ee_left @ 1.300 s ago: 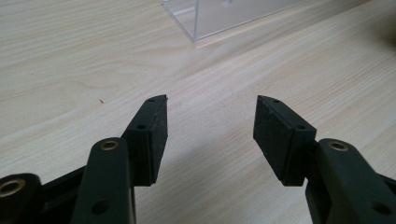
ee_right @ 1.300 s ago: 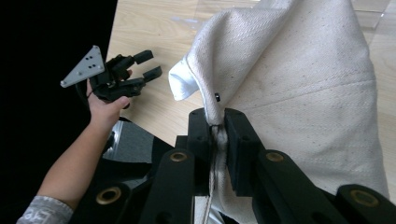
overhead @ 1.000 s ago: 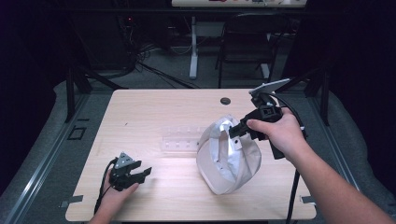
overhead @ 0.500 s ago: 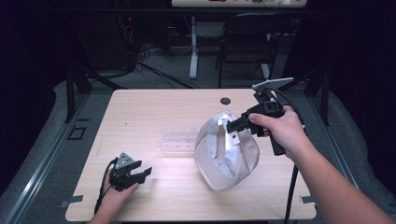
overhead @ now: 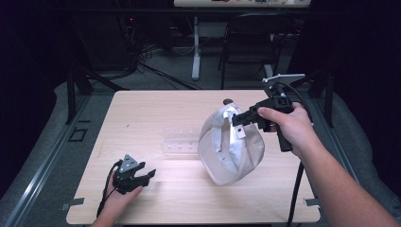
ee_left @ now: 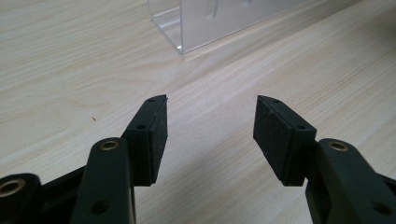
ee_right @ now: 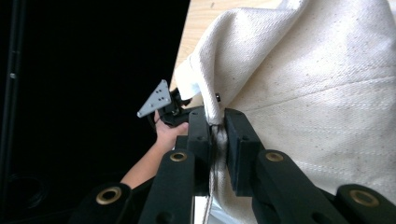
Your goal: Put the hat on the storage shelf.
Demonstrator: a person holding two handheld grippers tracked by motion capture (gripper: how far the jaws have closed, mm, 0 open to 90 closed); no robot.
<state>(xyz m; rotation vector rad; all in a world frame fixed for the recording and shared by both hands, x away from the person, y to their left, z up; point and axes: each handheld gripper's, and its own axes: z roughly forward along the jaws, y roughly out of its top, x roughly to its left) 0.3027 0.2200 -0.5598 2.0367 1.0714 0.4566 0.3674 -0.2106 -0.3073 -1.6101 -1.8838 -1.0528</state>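
Right gripper (overhead: 240,119): jaws clamped on the bag's (overhead: 231,151) rim seam, lifting that edge so the mouth gapes.
Bag: white canvas, right of centre on the table (overhead: 156,109), bottom resting on the wood, top hoisted.
Left gripper (overhead: 142,176): jaws wide, empty, parked low near the front-left edge, probably waiting its turn.
Clear box (overhead: 182,142): just left of the bag, untouched.

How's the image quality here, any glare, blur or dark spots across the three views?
High view: the table is evenly lit, the room behind nearly black, the picture slightly soft. Left gripper view: the near black fingers are a bit soft, and the clear plastic box shows small glints. Right gripper view: the cream cloth bag is bright and sharp; the left half is black.
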